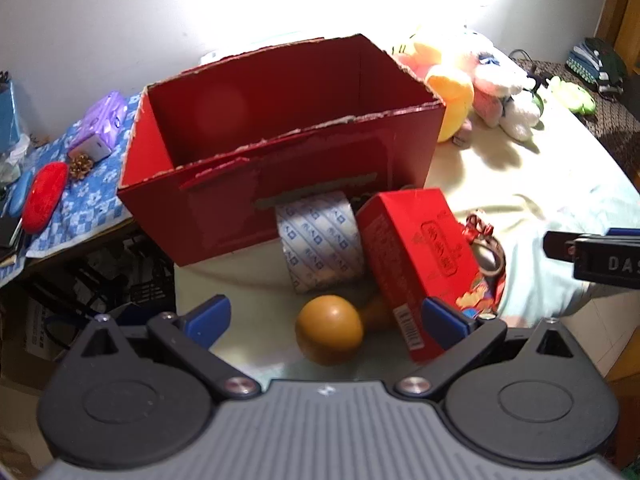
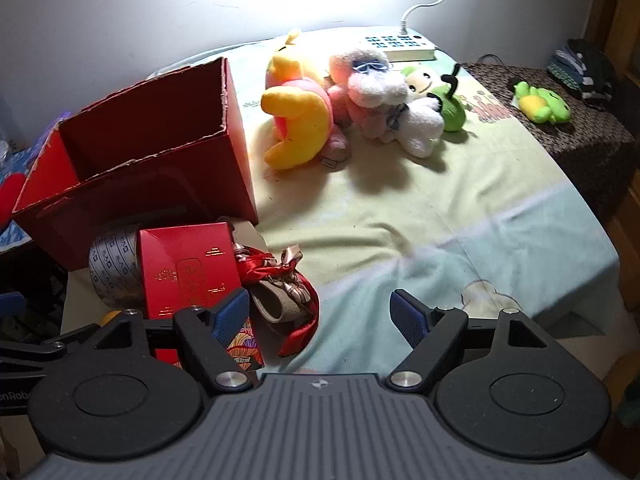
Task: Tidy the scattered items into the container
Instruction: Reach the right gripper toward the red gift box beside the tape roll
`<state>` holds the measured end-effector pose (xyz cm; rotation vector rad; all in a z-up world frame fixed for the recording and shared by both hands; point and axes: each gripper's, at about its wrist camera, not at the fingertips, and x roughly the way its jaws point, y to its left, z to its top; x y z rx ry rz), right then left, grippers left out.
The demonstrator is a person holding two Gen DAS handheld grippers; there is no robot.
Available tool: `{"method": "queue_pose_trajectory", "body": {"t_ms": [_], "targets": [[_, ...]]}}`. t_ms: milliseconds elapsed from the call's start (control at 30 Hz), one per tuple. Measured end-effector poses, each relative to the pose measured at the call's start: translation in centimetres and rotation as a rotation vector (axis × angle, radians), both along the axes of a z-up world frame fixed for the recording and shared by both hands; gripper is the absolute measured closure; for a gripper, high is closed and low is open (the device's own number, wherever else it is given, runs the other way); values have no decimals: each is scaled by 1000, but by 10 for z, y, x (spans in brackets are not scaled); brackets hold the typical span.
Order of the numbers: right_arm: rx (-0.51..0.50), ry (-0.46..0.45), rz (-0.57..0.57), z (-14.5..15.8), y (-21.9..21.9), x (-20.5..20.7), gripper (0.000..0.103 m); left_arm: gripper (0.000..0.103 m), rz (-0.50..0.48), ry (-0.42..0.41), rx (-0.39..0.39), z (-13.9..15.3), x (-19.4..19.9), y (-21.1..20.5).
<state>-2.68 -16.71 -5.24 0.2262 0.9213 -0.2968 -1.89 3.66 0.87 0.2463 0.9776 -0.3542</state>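
Gourd (image 1: 330, 330) lies on table edge between our left gripper (image 1: 328, 316) fingers, long axis running away toward small red box (image 1: 416, 264) — left nearer. Both grippers spread, empty; right gripper (image 2: 320, 316) over cloth. Red container (image 1: 280, 140) beyond.

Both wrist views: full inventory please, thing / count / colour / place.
cardboard box: 1, red, open top, nothing seen inside, left end of the bed
tape roll: 1, silver patterned, against the box front
small box: 1, red with gold print, tilted beside the tape roll
gourd: 1, orange-brown, in front of the tape roll
ribbon bundle: 1, red and beige, right of the small box
plush toys: about 4, yellow, pink, white, green, behind the box on the sheet
frog plush: 1, green, dark side stand
power strip: 1, white, far edge
red case: 1, side table
left tongs: open, over the gourd
right tongs: open, empty
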Motion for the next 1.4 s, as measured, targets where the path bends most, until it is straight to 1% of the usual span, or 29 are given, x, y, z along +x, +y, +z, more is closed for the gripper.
{"method": "queue_pose_trajectory", "body": {"t_ms": [100, 167, 233, 333, 533, 700, 767, 967, 1233, 1333, 1400], "targets": [[29, 0, -61, -2, 3, -10, 23, 2, -41, 10, -2, -3, -3, 0], [28, 1, -79, -2, 6, -14, 23, 2, -58, 1, 2, -4, -6, -2], [18, 3, -71, -2, 11, -16, 23, 2, -58, -6, -6, -4, -8, -2], [18, 19, -47, -5, 17, -16, 23, 2, -56, 5, -17, -5, -5, -4], [16, 28, -10, -4, 23, -7, 23, 1, -20, -26, -14, -3, 0, -3], [42, 31, -3, -7, 26, -2, 22, 1, 6, -35, 19, -8, 3, 0], [52, 33, -2, -9, 29, -2, 20, 1, 13, -37, 27, -10, 3, 2], [50, 42, -13, -11, 37, -3, 19, 1, 27, -1, 27, -17, 5, 7], [74, 61, -21, -14, 40, -5, 19, 1, 40, -12, 15, -15, 5, 15], [95, 76, -27, -16, 41, -5, 19, 1, 52, -21, 15, -15, 5, 19], [139, 83, -34, -18, 40, -6, 19, 1, 63, -24, 19, -15, 6, 21]]}}
